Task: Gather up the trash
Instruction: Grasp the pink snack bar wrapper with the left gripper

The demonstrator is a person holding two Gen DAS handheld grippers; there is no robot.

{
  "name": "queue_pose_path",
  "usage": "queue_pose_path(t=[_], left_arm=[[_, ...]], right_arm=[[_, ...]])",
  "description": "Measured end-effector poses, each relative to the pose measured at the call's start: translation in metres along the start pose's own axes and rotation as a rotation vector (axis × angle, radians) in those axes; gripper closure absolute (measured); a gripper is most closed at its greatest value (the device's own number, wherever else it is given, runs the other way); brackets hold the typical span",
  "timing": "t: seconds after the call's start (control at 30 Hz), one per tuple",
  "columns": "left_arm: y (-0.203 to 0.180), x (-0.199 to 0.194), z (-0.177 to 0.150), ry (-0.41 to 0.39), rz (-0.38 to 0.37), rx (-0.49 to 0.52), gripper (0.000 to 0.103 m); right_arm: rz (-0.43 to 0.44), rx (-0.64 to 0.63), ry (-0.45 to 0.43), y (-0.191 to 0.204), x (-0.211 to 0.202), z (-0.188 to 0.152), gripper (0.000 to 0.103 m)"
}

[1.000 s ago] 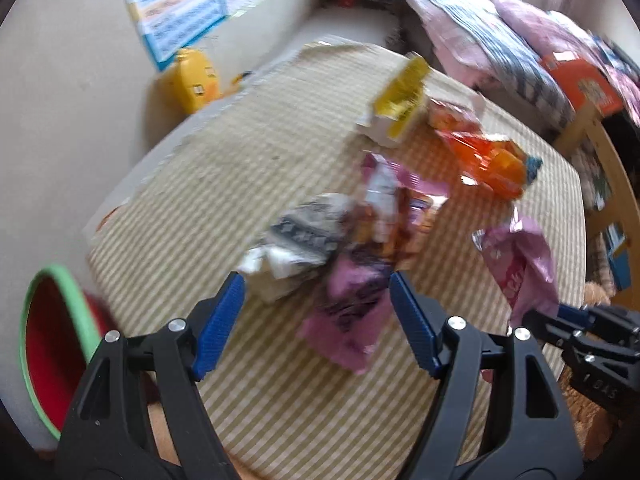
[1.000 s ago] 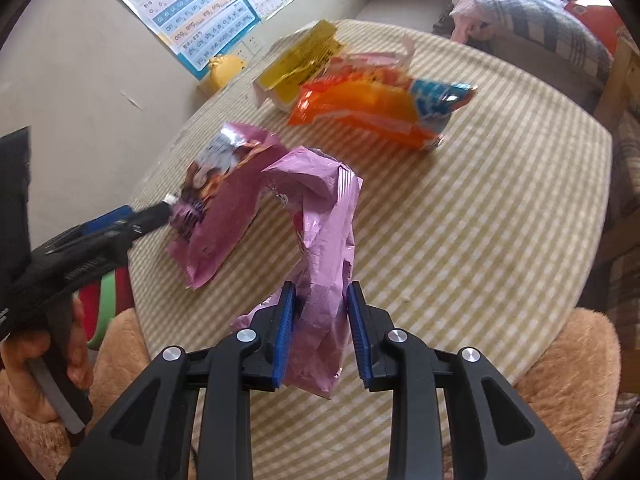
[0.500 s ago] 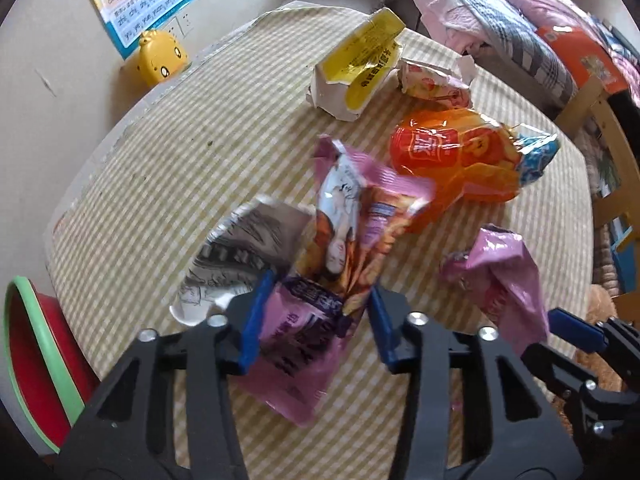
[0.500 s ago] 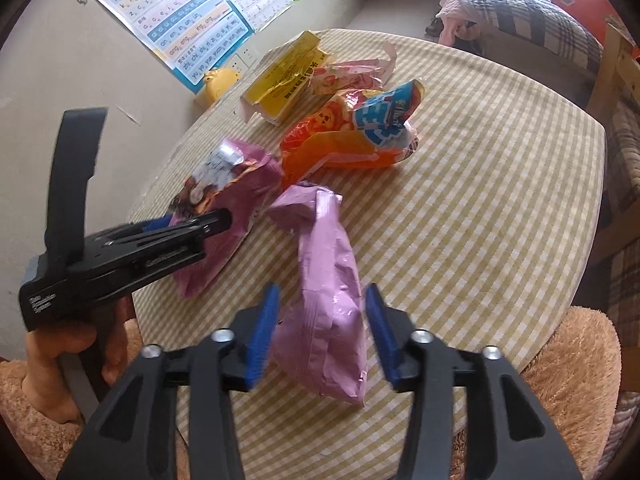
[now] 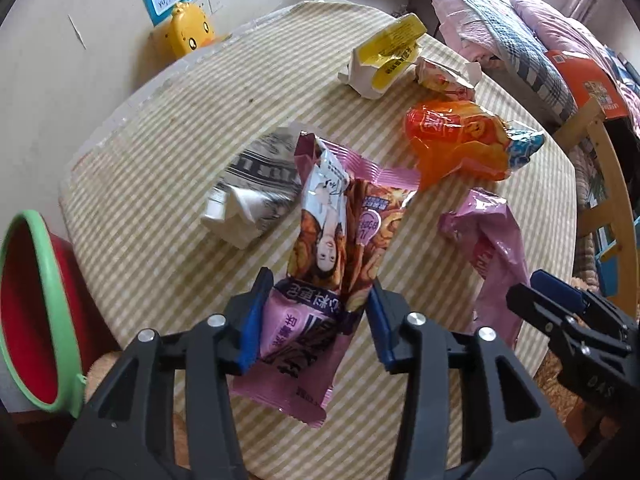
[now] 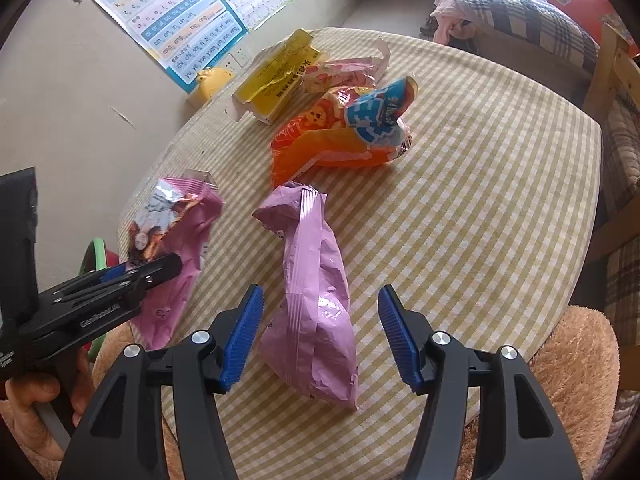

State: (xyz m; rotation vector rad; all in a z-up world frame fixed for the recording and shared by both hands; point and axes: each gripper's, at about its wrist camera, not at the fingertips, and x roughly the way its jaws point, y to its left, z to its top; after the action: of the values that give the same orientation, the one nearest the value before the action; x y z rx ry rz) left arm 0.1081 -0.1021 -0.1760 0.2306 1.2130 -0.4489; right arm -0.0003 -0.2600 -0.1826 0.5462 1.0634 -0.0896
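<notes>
A round table (image 6: pixel 500 184) under a beige checked cloth holds six pieces of trash: two pink snack bags, an orange bag (image 5: pixel 460 144), a yellow box (image 5: pixel 384 60), a small pink wrapper (image 5: pixel 440 78) and a crumpled grey-and-white packet (image 5: pixel 256 188). The left gripper (image 5: pixel 316 320) pinches the printed pink bag (image 5: pixel 332 248) at its near end, jaws easing apart slightly. The right gripper (image 6: pixel 320 334) is spreading, its pads clear of the plain pink bag (image 6: pixel 316 304) lying between them. A red basin with a green rim (image 5: pixel 32 312) sits below the table's left edge. Wall charts (image 6: pixel 180 20), a yellow duck (image 5: pixel 188 34) and a bed (image 6: pixel 520 0) lie beyond.
</notes>
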Motion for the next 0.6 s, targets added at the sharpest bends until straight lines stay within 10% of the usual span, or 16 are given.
queue_pose_path(t=[0.3,0.6], left_arm=[[-0.001,0.007,0.001,-0.005,-0.027,-0.014,0.040],[-0.003,-0.007,-0.004,-0.034,-0.027,0.005,0.078]], right_arm=[[-0.023,-0.011,0.008,0.002,0.002,0.000,0.045],[-0.043,-0.026,0.008,0.006,0.003,0.000,0.045]])
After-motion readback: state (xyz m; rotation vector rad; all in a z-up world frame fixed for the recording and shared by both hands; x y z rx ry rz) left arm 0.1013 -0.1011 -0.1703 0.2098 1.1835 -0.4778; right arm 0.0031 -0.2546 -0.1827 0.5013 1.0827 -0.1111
